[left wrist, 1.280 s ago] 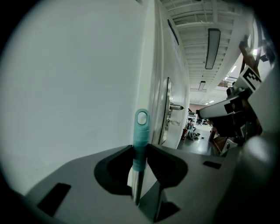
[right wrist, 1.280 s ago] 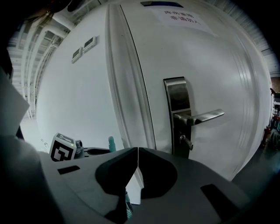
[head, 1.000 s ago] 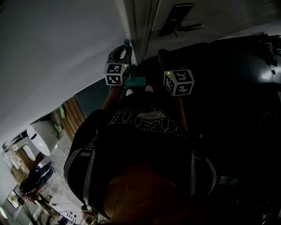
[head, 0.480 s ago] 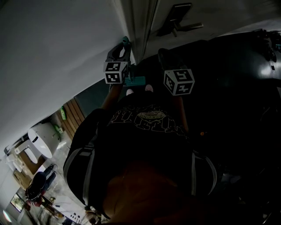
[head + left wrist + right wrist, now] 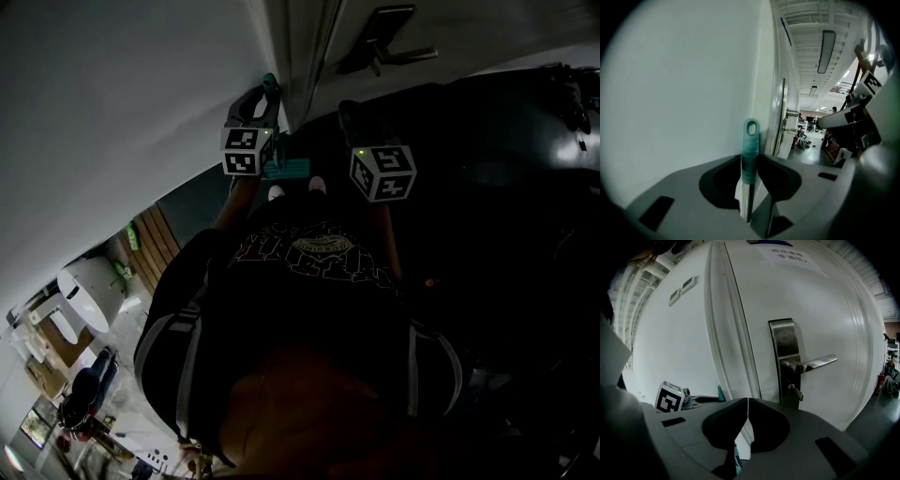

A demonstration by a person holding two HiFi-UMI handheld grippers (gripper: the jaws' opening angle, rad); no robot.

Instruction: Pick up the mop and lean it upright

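The mop handle (image 5: 749,173), a metal pole with a teal cap and hanging loop, stands upright close to the white wall. My left gripper (image 5: 749,165) is shut on it just below the cap. In the head view the left gripper (image 5: 260,105) is against the wall beside the door frame, with the teal mop head (image 5: 287,169) far below on the floor. My right gripper (image 5: 748,404) is shut with nothing between its jaws and faces the door. In the head view the right gripper (image 5: 349,118) hovers to the right of the left one.
A white door with a metal lever handle (image 5: 806,364) is straight ahead of the right gripper, its frame (image 5: 736,333) next to the mop. The white wall (image 5: 112,112) fills the left. The person's dark shirt (image 5: 309,309) hides most of the floor below.
The left gripper and mop handle have shifted very slightly toward the wall. The right gripper has stayed put.
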